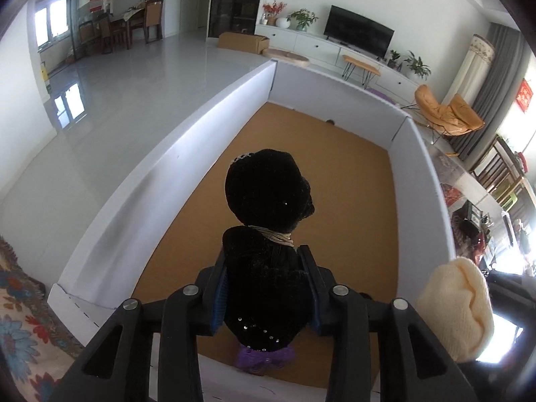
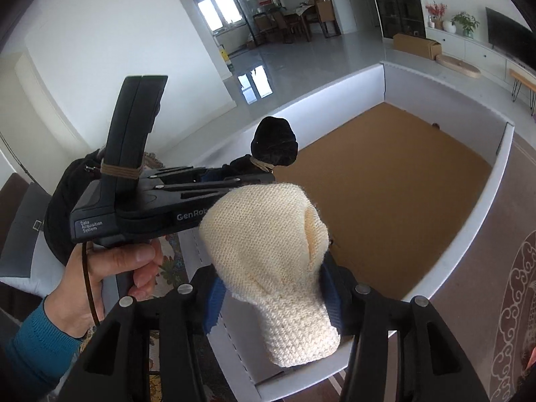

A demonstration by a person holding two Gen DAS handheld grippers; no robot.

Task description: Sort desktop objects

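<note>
The left claw (image 1: 264,288) squeezes a soft, light black plush toy (image 1: 268,221) by its body. The right claw (image 2: 273,296) pinches a squishy cream knit piece (image 2: 268,254) by its narrow end. Both hang over the near edge of the box (image 1: 160,181).

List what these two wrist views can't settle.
- Black plush toy: face turned away in the left wrist view; in the right wrist view the left gripper covers its body.
- Cream knit piece: what it is stays unclear; the frame edge cuts it in the left wrist view.
- Small dark thing at the white box's far wall: too small.
- Box's near floor: hidden behind the right gripper and both items.
</note>
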